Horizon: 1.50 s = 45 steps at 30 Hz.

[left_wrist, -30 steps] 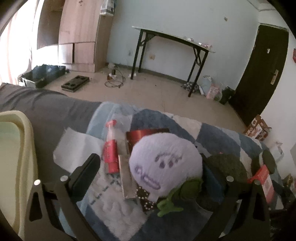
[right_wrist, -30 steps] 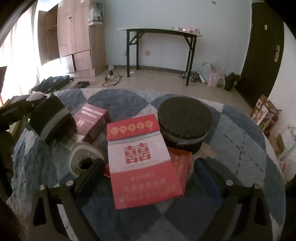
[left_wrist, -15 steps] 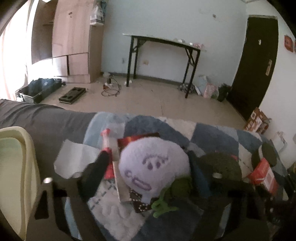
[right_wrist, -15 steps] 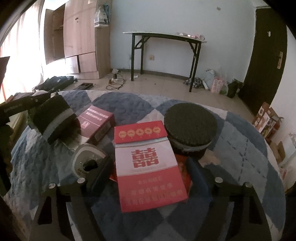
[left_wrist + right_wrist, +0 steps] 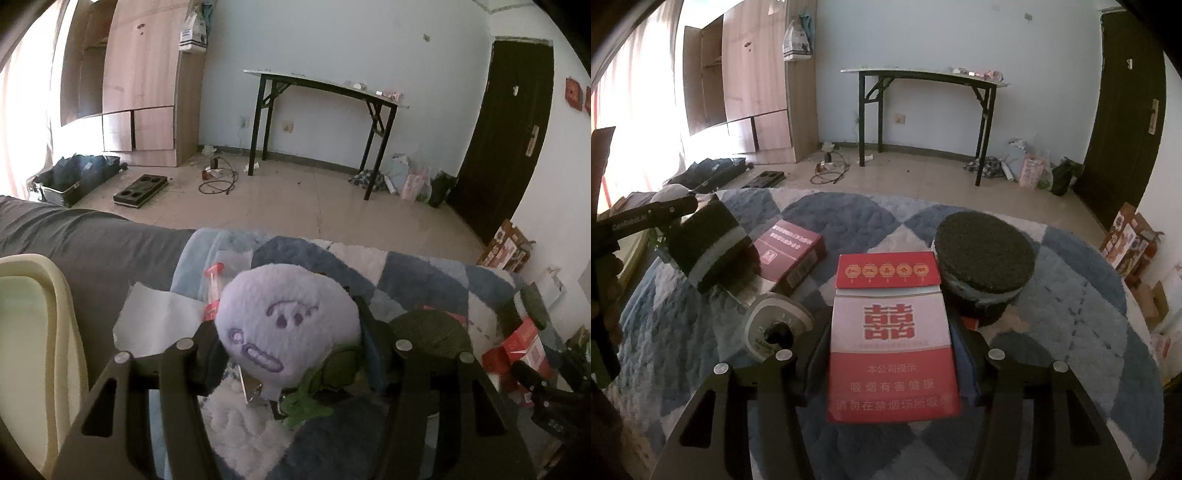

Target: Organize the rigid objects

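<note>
Red-and-white cigarette carton (image 5: 892, 341) lies on the blue patterned blanket (image 5: 1071, 332), now pinched between the right gripper (image 5: 892, 362) pads, whose jaws have just closed from wide spread onto its sides. The left gripper (image 5: 291, 343) has likewise been closing and now squeezes the purple plush toy (image 5: 288, 325). Both grasps look set, so lifting toward the cream bin (image 5: 55, 314) seems next.
</note>
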Available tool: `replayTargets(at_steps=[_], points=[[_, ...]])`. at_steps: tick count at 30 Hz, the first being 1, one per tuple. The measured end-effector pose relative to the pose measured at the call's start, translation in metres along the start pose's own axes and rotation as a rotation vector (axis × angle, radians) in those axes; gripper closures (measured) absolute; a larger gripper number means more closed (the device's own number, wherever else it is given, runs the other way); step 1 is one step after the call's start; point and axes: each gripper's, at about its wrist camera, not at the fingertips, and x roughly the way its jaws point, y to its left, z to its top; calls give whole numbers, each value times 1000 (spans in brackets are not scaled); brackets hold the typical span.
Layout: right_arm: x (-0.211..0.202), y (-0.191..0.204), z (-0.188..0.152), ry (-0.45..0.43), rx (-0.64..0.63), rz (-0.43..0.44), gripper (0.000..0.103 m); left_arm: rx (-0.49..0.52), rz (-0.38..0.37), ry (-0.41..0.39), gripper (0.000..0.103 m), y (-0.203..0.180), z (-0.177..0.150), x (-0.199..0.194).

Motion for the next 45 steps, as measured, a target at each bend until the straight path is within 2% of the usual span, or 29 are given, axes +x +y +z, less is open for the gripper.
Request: replayTargets(at_steps=[15,30,41,45], points=[[0,-1,0,-2,15,19,47,-5,-22,0,43,1,3,-7],[3,2,-4,3,12,33,47,-91,-90,-2,43,15,9,-14],[-1,1,-4,-22,20,48,47,-91,-109,-33,43,15,13,-26],[-2,2,-5,-30,22,68,47,-91,-90,-48,43,18,15,-33]])
